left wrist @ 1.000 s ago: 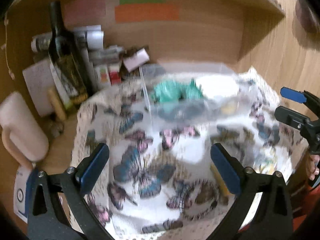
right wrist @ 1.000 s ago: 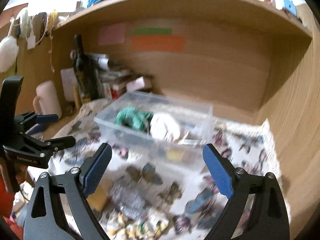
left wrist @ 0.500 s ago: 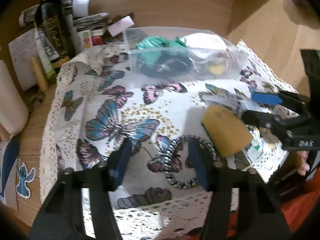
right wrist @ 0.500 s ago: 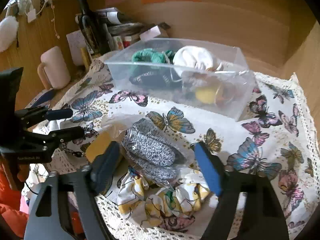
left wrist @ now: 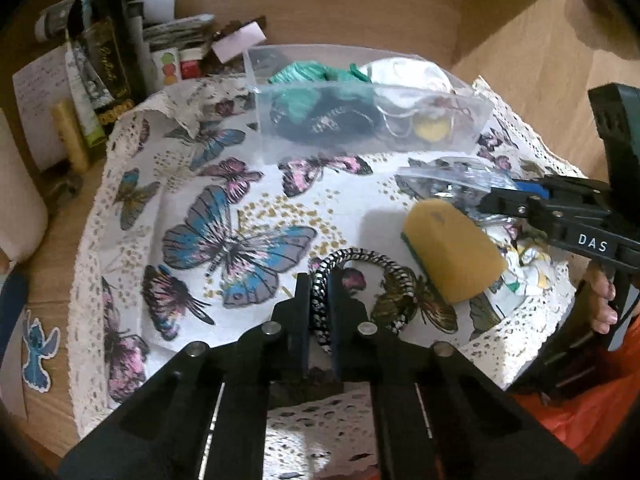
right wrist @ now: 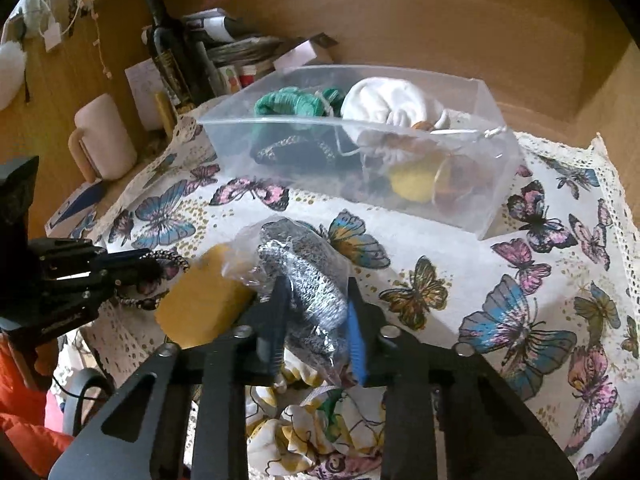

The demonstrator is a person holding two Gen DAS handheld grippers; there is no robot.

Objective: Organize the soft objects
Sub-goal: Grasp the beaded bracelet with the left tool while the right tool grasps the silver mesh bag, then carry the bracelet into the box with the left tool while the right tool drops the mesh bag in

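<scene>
My left gripper (left wrist: 320, 292) is shut on a black-and-white braided hair tie (left wrist: 372, 264) lying on the butterfly cloth (left wrist: 224, 236). My right gripper (right wrist: 316, 312) is shut on a plastic bag of grey knit fabric (right wrist: 304, 272). A yellow sponge (left wrist: 448, 252) lies between the two; it also shows in the right wrist view (right wrist: 200, 300). A clear plastic box (right wrist: 360, 152) behind holds green, white, black and yellow soft items. A floral scrunchie (right wrist: 320, 424) lies under the right gripper.
A dark bottle (left wrist: 104, 40), papers and small boxes stand at the back left. A pale mug (right wrist: 104, 136) stands left of the cloth. Wooden shelf walls enclose the back and right side. The cloth's lace edge hangs over the front.
Both grippers dropped toward the cloth and closed: the left one onto the hair tie, the right one onto the bagged grey fabric.
</scene>
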